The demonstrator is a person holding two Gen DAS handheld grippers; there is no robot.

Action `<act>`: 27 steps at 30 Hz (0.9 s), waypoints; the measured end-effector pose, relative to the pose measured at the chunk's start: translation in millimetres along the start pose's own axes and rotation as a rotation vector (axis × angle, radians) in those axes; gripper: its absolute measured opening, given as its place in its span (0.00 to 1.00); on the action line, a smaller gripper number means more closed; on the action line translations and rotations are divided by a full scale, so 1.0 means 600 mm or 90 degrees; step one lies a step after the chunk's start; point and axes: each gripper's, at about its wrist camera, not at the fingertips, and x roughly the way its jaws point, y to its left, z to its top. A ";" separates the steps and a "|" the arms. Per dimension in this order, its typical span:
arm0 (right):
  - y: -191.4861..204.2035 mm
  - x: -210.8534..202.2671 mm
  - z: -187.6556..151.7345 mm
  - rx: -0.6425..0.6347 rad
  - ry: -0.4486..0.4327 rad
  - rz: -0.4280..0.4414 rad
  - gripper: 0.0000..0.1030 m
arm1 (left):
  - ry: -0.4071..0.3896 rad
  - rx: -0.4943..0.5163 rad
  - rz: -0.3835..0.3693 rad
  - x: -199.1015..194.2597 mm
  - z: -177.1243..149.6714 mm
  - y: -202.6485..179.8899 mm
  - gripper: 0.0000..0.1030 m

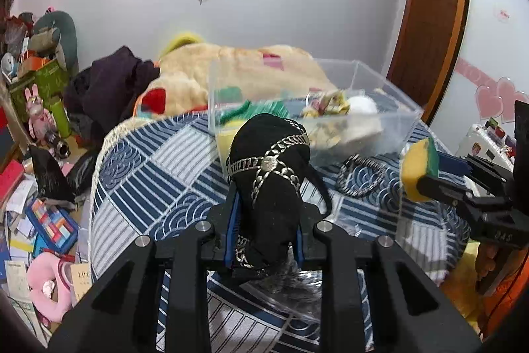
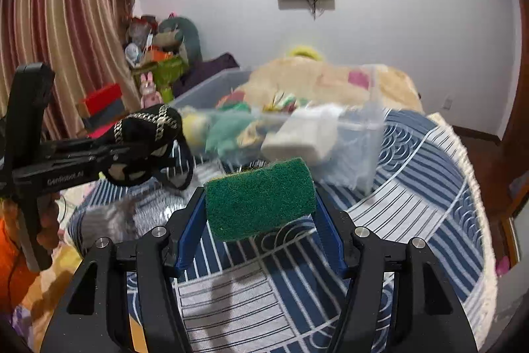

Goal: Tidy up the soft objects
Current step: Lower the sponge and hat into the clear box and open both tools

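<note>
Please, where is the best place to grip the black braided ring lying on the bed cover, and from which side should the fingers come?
Judging by its pose, grip the black braided ring from above, across its near arc: it lies flat, beside the clear box.

bin contents (image 2: 251, 128): blurred (motion) | pouch base (image 1: 264, 253): hidden between jaws

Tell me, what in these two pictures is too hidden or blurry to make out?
- Left wrist view: the lower end of the black fabric pouch with silver braid is covered by the left claw.
- Right wrist view: the yellow underside of the green-topped scrubbing sponge, held in the right claw, faces away.
- Both views: the small items inside the clear plastic box are motion-blurred; only colours show.
- Left wrist view: the dark ring on the bedspread is too blurred to identify.
</note>
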 end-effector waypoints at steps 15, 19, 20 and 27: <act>-0.022 -0.024 0.098 0.006 -0.106 -0.055 0.58 | -0.107 0.008 -0.008 -0.025 0.103 -0.025 0.26; -0.028 0.003 0.114 0.004 -0.090 -0.056 0.58 | -0.107 -0.005 -0.011 -0.003 0.117 -0.021 0.26; -0.028 0.009 0.115 0.004 -0.085 -0.055 0.58 | -0.104 -0.008 -0.010 0.004 0.119 -0.020 0.26; -0.025 0.067 0.109 -0.007 -0.025 -0.059 0.58 | -0.078 -0.007 -0.004 0.064 0.123 -0.017 0.26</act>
